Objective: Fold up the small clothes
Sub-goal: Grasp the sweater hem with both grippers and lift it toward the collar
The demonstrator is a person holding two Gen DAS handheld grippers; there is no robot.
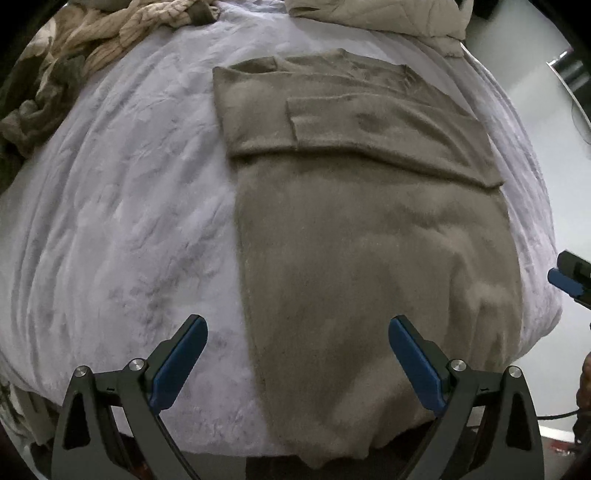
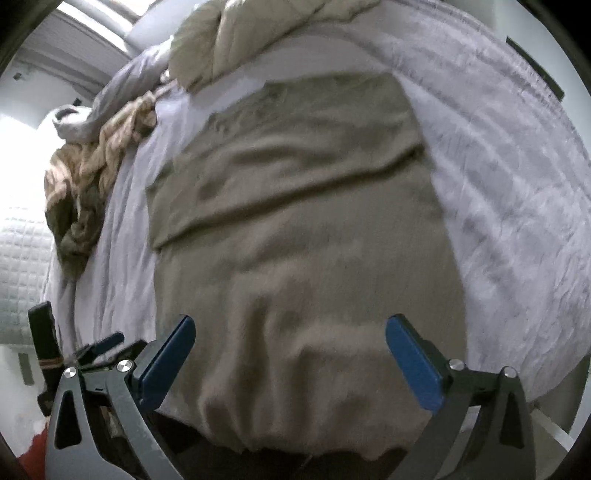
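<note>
Sweater half folded, bottom fold is left

Sleeves of the brown sweater (image 1: 369, 229) are already laid across the chest, one over the other, so the garment is now a long narrow rectangle. It lies flat on the pale lilac bedcover (image 1: 110, 206), with the neck at the far end and the hem at the near edge of the bed, where it hangs a little over the side.

My left tongs (image 1: 297, 354) are wide open and hold nothing. They hover above the near left edge of the sweater: one blue pad is over the bedcover, the other over the knit. My right tongs (image 2: 290, 350) are also wide open and empty, and they hover over the near part of the sweater, close to the hem.

I judge that the side folds are done. What is left is to take the hem with both tongs and bring it to the far end, perhaps in two steps. A heap of other clothes (image 1: 74, 66) waits at the far left, not yet folded. A beige quilt (image 1: 380, 14) lies beyond the neck.
</note>
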